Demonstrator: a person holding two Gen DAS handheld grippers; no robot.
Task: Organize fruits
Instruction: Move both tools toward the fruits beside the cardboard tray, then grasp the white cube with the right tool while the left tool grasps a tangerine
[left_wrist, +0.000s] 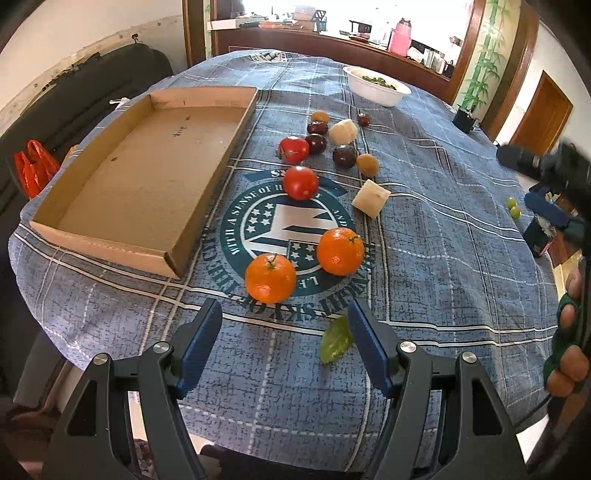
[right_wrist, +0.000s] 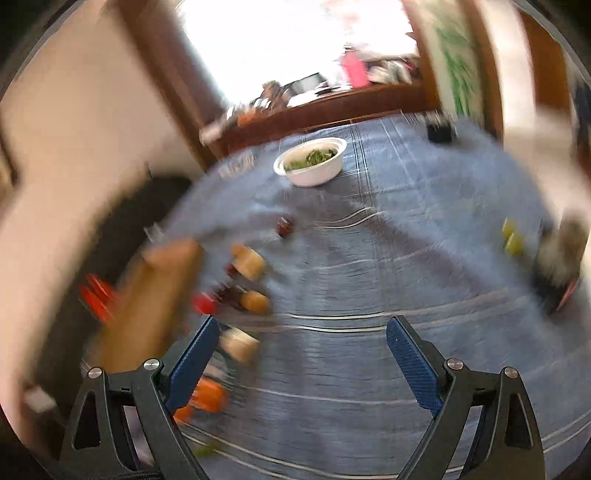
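Blue plaid tablecloth (left_wrist: 424, 206): cardboard tray (left_wrist: 147, 166) near left edge; tangerines (left_wrist: 270, 277) centre; left gripper (left_wrist: 284, 325) and right gripper (right_wrist: 299, 336) both wide apart, empty.

Right-wrist view motion-smeared: fruits (right_wrist: 251, 264) and cardboard tray (right_wrist: 147, 306) mere coloured blurs.

My left wrist view is sharp and evenly lit by daylight from the blown-out window (left_wrist: 317, 11) at the far end, with soft shadows under the fruit and fisheye bending at the dark rim. My right wrist view is badly motion-smeared, only the white bowl (right_wrist: 312, 162) fairly crisp, the window glaring white.
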